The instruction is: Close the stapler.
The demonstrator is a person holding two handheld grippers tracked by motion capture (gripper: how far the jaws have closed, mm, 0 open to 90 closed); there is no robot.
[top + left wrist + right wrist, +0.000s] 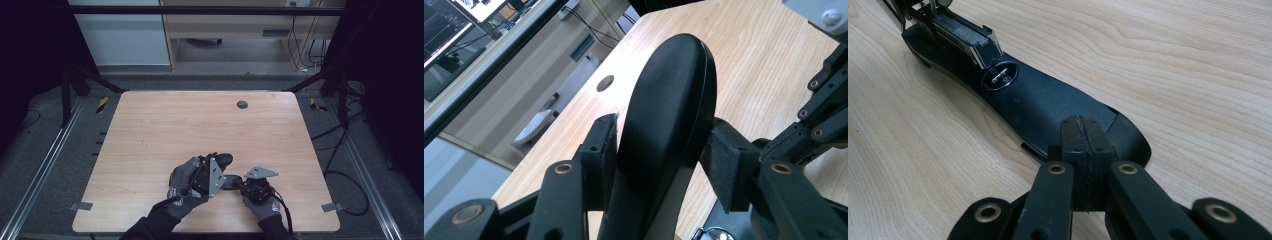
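A black stapler lies opened out near the table's front edge. Its flat base (pixel 1038 100) rests on the wood, with a round metal anvil (pixel 1000 76) and the metal magazine (pixel 965 37) at the far end. The rounded black top arm (pixel 674 90) is swung up off the base. My left gripper (pixel 664 160) is shut on that arm, one pad on each side of it. My right gripper (pixel 1082 125) is shut, pads together, its tips down on the base's near end. In the high view the left gripper (pixel 220 166) and right gripper (pixel 237 183) meet over the stapler (pixel 228 180).
The wooden table (pixel 175 125) has a round cable hole (pixel 242 104) at the back. Gloved hands hold both grippers, and cables trail off the front edge. Dark frame posts and floor cables surround the table.
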